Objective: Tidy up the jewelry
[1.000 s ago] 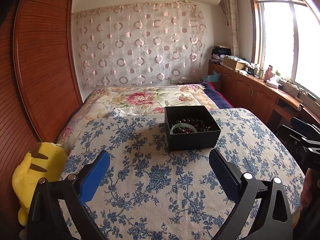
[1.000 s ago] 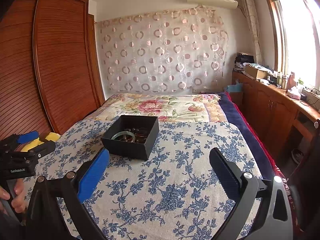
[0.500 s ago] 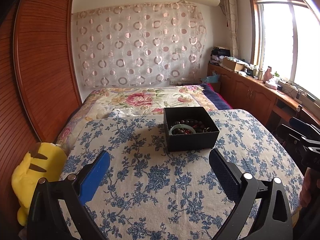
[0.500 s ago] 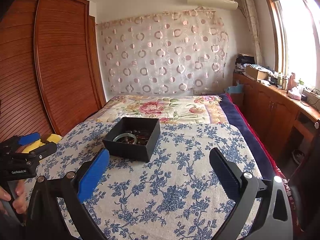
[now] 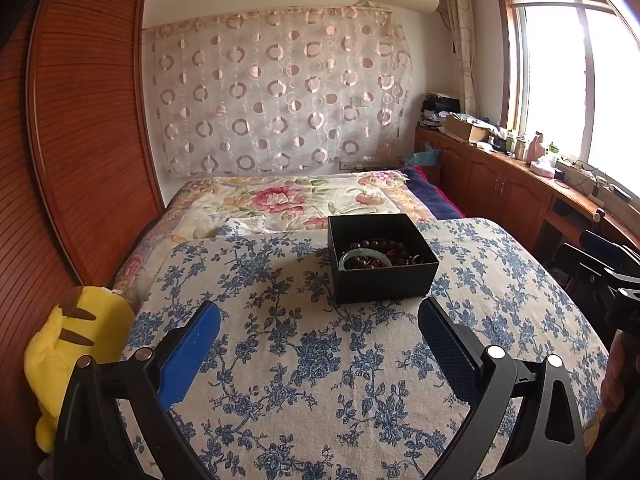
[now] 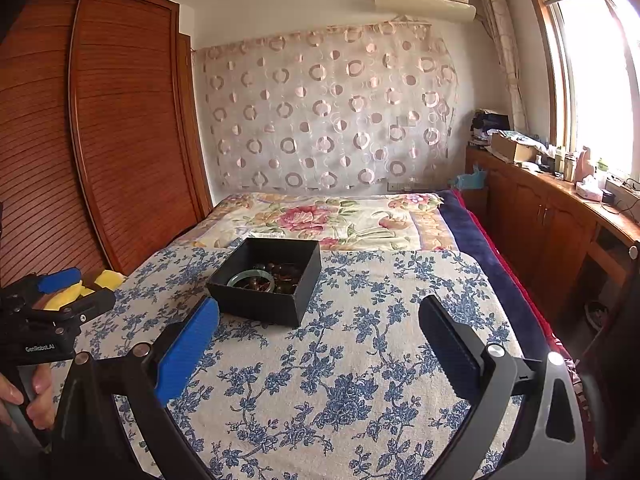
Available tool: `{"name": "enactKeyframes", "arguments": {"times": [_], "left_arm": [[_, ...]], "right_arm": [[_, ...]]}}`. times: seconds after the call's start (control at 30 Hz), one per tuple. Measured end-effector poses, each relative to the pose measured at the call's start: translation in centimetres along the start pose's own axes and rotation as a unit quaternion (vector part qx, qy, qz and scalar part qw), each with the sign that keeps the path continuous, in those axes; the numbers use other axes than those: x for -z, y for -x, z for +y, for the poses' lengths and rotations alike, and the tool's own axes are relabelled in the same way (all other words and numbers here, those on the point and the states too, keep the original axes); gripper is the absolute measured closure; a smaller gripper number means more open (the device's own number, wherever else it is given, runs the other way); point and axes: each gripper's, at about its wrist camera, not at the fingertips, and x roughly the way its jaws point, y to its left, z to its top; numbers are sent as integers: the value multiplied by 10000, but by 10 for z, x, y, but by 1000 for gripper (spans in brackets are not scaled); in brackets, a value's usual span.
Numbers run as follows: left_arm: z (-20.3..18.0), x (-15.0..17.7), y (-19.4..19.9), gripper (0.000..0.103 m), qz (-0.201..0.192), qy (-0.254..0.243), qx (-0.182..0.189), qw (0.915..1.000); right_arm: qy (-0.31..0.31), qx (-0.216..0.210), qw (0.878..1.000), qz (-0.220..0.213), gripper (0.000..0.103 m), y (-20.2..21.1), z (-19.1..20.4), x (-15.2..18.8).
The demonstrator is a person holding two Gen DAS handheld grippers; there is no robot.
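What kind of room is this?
A home bedroom, most likely: a bed with floral covers, a tall wooden wardrobe, and a yellow plush toy beside it.

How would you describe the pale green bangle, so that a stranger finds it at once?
Start at the bed, on the blue-flowered cloth covering its near end. On it stands an open black box. Inside, at its front left, lies the pale green bangle: one smooth, light ring beside a tangle of dark brown beads.
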Motion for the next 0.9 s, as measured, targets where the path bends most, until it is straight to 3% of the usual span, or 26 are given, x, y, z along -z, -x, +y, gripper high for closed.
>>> {"name": "enactKeyframes", "arguments": {"times": [0.9], "left_arm": [[0, -1, 4, 7, -135, 22, -14, 9999]], "right_arm": [[-12, -13, 10000, -21, 2, 0, 2, -1]]}}
